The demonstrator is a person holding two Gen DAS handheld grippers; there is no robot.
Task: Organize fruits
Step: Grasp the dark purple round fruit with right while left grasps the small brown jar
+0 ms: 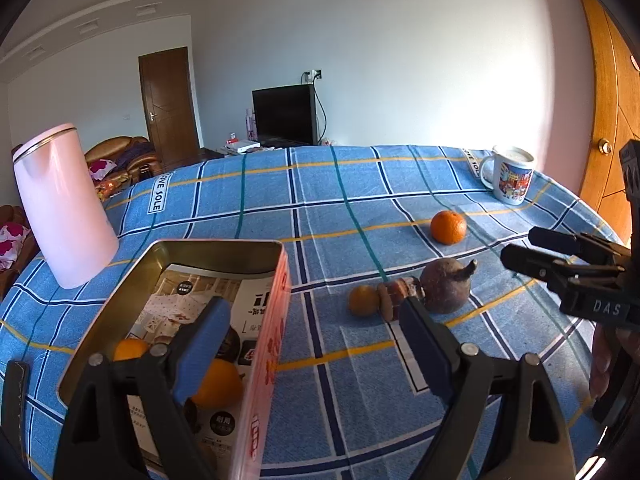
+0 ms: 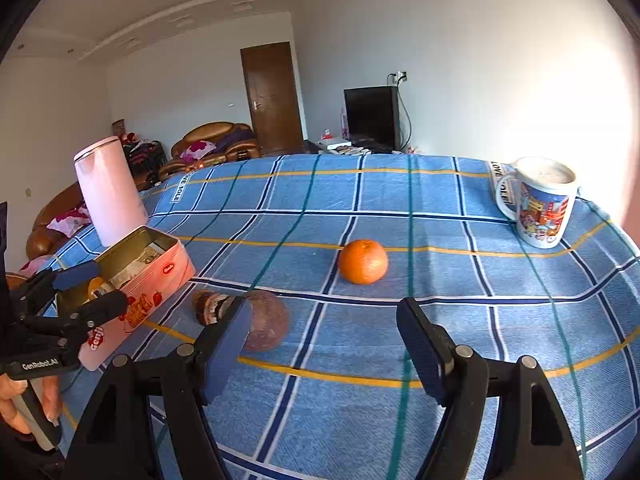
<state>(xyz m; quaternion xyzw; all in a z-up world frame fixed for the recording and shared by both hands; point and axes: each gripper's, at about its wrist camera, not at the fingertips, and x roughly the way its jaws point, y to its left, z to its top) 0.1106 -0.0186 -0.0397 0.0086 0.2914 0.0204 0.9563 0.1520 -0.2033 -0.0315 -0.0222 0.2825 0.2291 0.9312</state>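
Observation:
An open pink tin (image 1: 269, 344) stands on the blue checked tablecloth, with two oranges (image 1: 219, 385) and a dark fruit in it. My left gripper (image 1: 316, 340) is open; one finger hangs over the tin, the other over the cloth. Beyond it lie a small orange (image 1: 363, 300), a striped brown piece (image 1: 400, 294) and a round brown fruit (image 1: 446, 286). A bigger orange (image 2: 363, 261) sits alone farther back. My right gripper (image 2: 326, 340) is open and empty, with the round brown fruit (image 2: 268, 322) just past its left finger. The left gripper (image 2: 94, 288) shows at the tin (image 2: 160, 280).
A pink kettle (image 1: 60, 208) stands left of the tin. A printed mug (image 2: 540, 204) sits near the table's far right edge. A hand (image 2: 16, 400) holds the left gripper's handle. Sofas, a door and a television stand beyond the table.

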